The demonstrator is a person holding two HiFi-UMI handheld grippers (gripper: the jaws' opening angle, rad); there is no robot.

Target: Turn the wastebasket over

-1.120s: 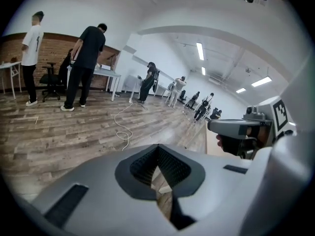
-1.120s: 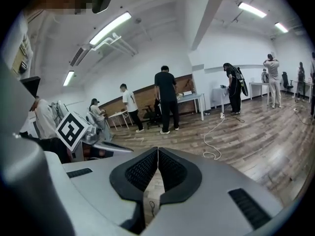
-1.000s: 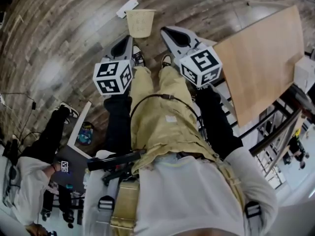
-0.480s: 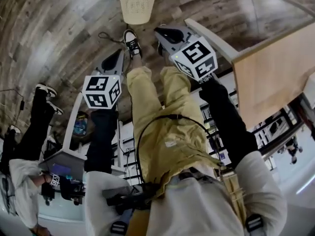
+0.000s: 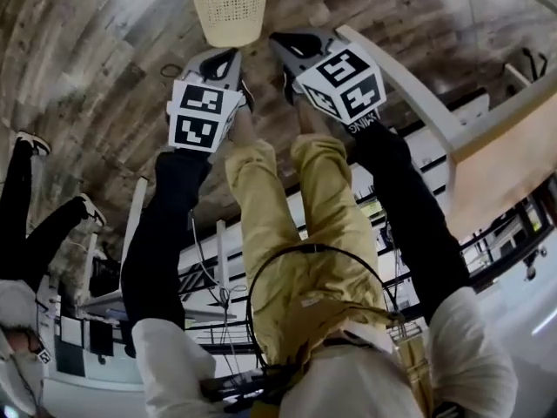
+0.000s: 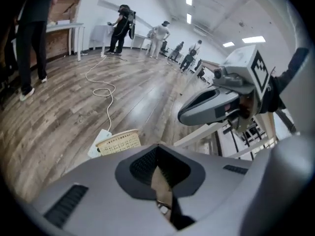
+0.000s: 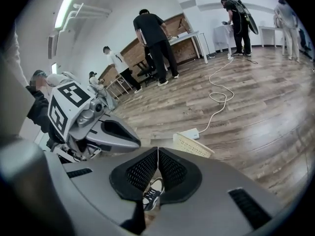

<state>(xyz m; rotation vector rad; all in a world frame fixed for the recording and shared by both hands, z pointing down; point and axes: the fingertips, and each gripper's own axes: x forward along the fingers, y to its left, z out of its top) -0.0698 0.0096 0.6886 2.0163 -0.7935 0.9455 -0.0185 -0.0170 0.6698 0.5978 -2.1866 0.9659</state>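
Cream plastic wastebasket (image 5: 231, 5) stands upright on the floor, mouth up, just ahead of both claw tips and touching neither.

Head view: left claw (image 5: 230, 56) and right claw (image 5: 280, 42) point down side by side, with the basket beyond them and nearer the left one. A person's tan trousers and a shoe lie between the two arms.

Left gripper view: left claw (image 6: 158, 149) is closed, pads together, nothing held. The basket (image 6: 118, 142) shows just past its left-hand jaw and the right gripper (image 6: 216, 102) hangs to the other side.

Right gripper view: right claw (image 7: 157, 152) is closed to a thin slit, empty. Only this view shows the shoe (image 7: 153, 191) below the pads. The basket (image 7: 193, 145) sits just beyond the tip.

Both gripper views, not the head view, show a white cable (image 6: 104, 95) trailing from a power strip (image 7: 189, 133) behind the basket.

Floor (image 5: 96, 77): grey-brown wood planks. Light-wood table (image 5: 513, 172) on a white frame stands off the right claw's side. Several people stand at benches along the far white walls under ceiling strip lights.
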